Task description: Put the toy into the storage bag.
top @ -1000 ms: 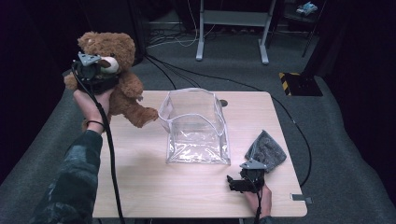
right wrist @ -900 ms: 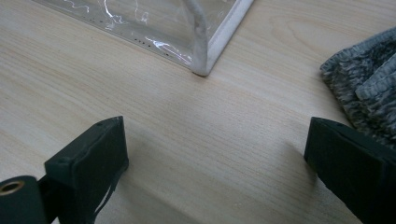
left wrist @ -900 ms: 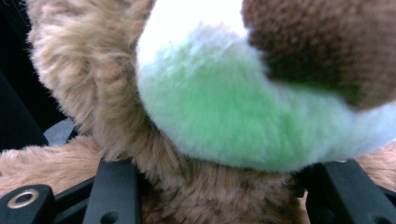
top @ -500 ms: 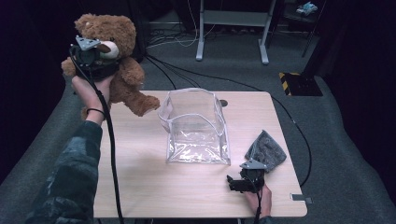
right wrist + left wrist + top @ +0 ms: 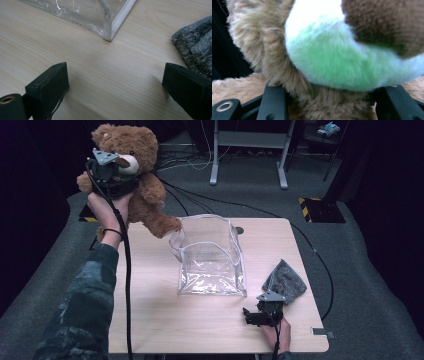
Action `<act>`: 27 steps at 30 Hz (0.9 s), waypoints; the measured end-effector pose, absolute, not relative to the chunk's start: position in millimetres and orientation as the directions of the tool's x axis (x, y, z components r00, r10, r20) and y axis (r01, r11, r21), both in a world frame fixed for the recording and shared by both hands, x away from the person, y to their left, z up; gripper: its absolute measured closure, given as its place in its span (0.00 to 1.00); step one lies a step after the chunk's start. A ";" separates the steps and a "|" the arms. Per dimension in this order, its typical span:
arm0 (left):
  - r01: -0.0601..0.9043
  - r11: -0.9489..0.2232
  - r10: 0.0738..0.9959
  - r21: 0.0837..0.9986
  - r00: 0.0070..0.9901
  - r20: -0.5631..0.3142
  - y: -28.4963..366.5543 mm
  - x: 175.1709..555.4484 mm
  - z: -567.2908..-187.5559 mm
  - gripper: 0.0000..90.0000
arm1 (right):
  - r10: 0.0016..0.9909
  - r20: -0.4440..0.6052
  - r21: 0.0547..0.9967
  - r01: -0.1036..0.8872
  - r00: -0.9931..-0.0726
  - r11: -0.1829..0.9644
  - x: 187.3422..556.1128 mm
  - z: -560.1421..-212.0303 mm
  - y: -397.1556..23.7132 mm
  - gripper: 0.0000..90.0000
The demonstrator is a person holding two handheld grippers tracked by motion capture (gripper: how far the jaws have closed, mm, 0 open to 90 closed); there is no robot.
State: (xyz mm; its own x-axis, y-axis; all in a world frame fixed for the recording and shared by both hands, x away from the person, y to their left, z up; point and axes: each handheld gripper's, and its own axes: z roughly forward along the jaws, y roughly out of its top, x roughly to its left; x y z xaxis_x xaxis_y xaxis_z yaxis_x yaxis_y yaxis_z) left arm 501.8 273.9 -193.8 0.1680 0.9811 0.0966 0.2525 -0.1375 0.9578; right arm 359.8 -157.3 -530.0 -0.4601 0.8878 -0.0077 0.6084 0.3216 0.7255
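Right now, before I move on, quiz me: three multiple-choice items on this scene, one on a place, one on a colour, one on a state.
1. Where does the grey cloth lie?
A. inside the bag
B. on the table, right of the bag
C. on the floor

2. What colour is the bear?
A. brown
B. white
C. black

3. How is the right gripper?
A. shut on the cloth
B. shut on the bag
C. open, jaws holding nothing

Answers:
1. B: in the high view the cloth sits on the table beside the clear bag, near the right gripper.
2. A: brown fur with a pale muzzle, clamped in the left gripper above the table's far left corner.
3. C: the right gripper view shows its jaws wide apart over bare wood.
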 end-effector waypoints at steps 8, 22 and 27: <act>0.245 -0.144 0.974 0.959 0.208 0.093 244.6 510.9 -196.4 0.53 | 0.889 -0.003 0.727 0.609 -0.457 0.316 359.6 -529.9 -156.8 0.07; 0.237 -0.163 0.955 0.958 0.283 0.093 195.3 526.0 -204.8 0.53 | 0.887 -0.005 0.726 0.608 -0.462 0.322 359.5 -529.8 -157.3 0.07; 0.239 -0.156 0.949 0.958 0.304 0.078 177.0 532.3 -210.7 0.53 | 0.886 -0.007 0.726 0.607 -0.463 0.323 359.6 -529.8 -157.3 0.07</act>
